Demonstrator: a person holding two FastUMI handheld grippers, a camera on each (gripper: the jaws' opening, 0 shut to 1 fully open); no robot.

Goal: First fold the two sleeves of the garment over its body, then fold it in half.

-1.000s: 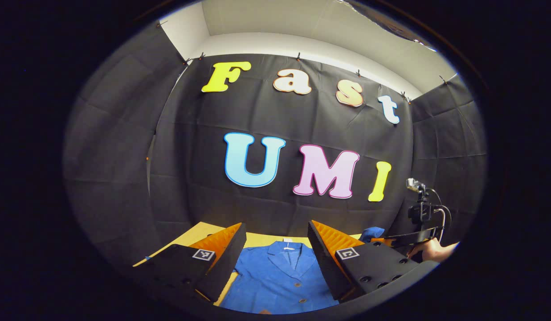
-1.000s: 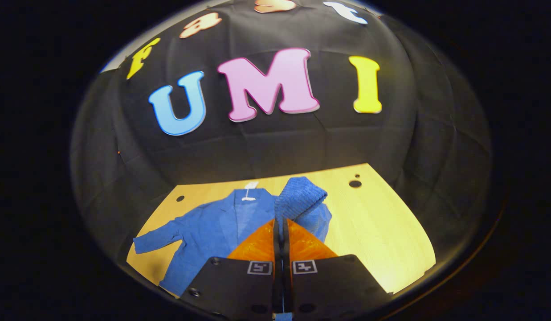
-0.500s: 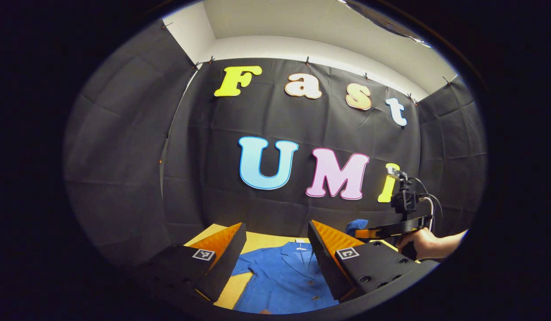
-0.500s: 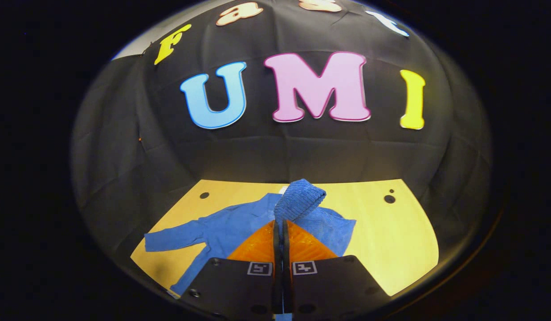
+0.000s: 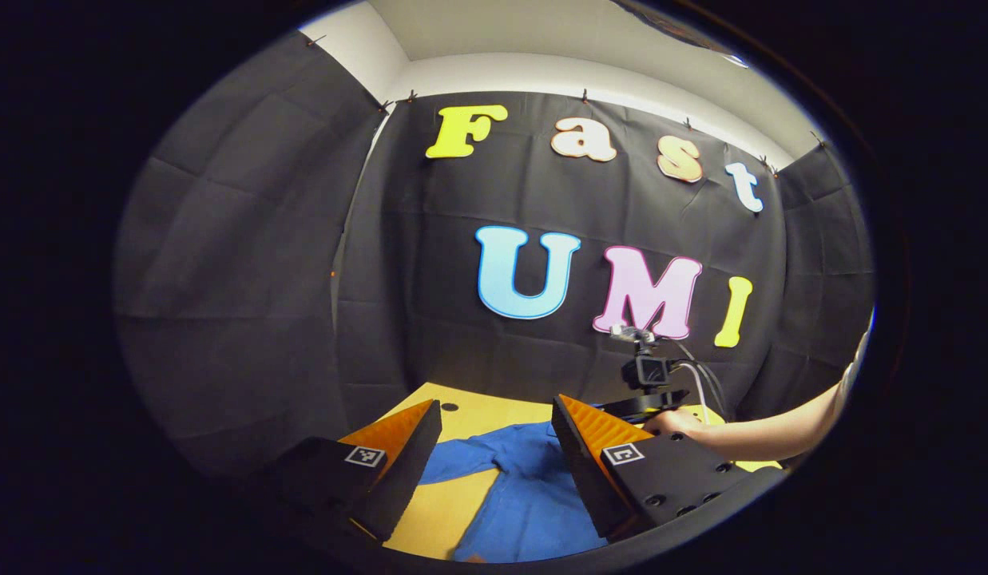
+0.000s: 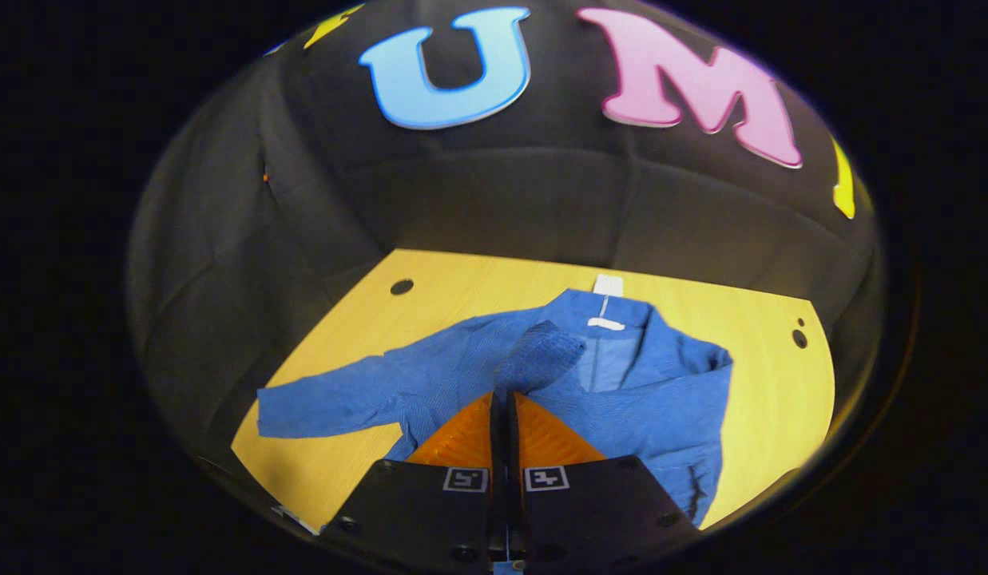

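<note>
Now we are folding the first sleeve. Our right gripper [image 6: 500, 399] has its two fingers pressed together on the cuff of the right sleeve [image 6: 541, 355]. The cuff pokes out just past the fingertips and hangs over the chest of the blue jacket [image 6: 621, 399]. The jacket lies flat on the yellow table [image 6: 462, 275], with its collar and white tag [image 6: 608, 285] on the far side.

This sleeve runs from the shoulder on the right, across the body, and ends in our fingers near the middle. We think it is almost where it should go. The next move is likely to lower the cuff onto the body and let go. It should land flat, not bunched up.

The other sleeve [image 6: 334, 403] sticks straight out to the left, long and flat on the table. Its long line runs left to right, and its end is far from the right gripper. Our left gripper [image 5: 494, 435] is held up above the table on that side, with its fingers wide apart and nothing between them. In the left gripper view the blue cloth lies just below and ahead of it. So the left gripper is the nearer one for that sleeve, and we think it goes next.
</note>
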